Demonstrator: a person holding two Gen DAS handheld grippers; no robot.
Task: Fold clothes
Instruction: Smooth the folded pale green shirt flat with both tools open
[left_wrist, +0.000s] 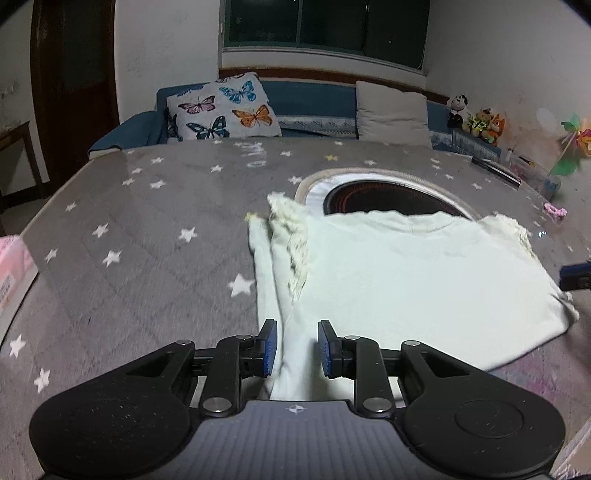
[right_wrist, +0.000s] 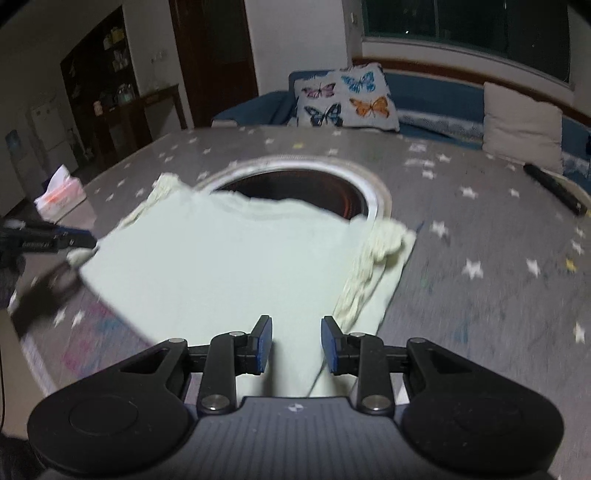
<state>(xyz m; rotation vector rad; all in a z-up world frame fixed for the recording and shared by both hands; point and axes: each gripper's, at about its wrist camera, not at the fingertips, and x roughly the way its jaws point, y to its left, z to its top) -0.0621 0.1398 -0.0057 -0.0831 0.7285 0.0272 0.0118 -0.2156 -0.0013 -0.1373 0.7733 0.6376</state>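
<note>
Left wrist view: a pale green shirt (left_wrist: 417, 273) lies spread on a grey table (left_wrist: 140, 229) covered with a star-printed cloth, its collar end reaching over the near edge of a round opening (left_wrist: 391, 197) set into the tabletop; a frilled sleeve (left_wrist: 291, 243) is folded inward along its left side, and another frilled edge shows at the far right corner; a narrow strip of the shirt's near corner runs up between the blue pads of the left gripper (left_wrist: 295, 349), whose jaws stand a little apart, and whether the pads actually press the cloth cannot be told from this view. From the right wrist view the same shirt (right_wrist: 221, 266) fills the middle of the table (right_wrist: 480, 236), with a bunched frilled sleeve (right_wrist: 380, 251) folded over its right edge; the near hem passes between the pads of the right gripper (right_wrist: 296, 345), jaws likewise narrowly apart with cloth between them, contact unclear; the left gripper (right_wrist: 79, 238) appears at the left, blurred, at the shirt's far corner. Beyond the opening (right_wrist: 295, 188), a butterfly cushion (left_wrist: 225, 107) and a plain cushion (left_wrist: 393, 114) lean on a blue sofa (left_wrist: 310, 98); soft toys (left_wrist: 476, 118) sit at its right end; a tissue pack (right_wrist: 61, 195) rests near the table's left edge; a dark stick-like object (right_wrist: 554, 188) lies at the right.
</note>
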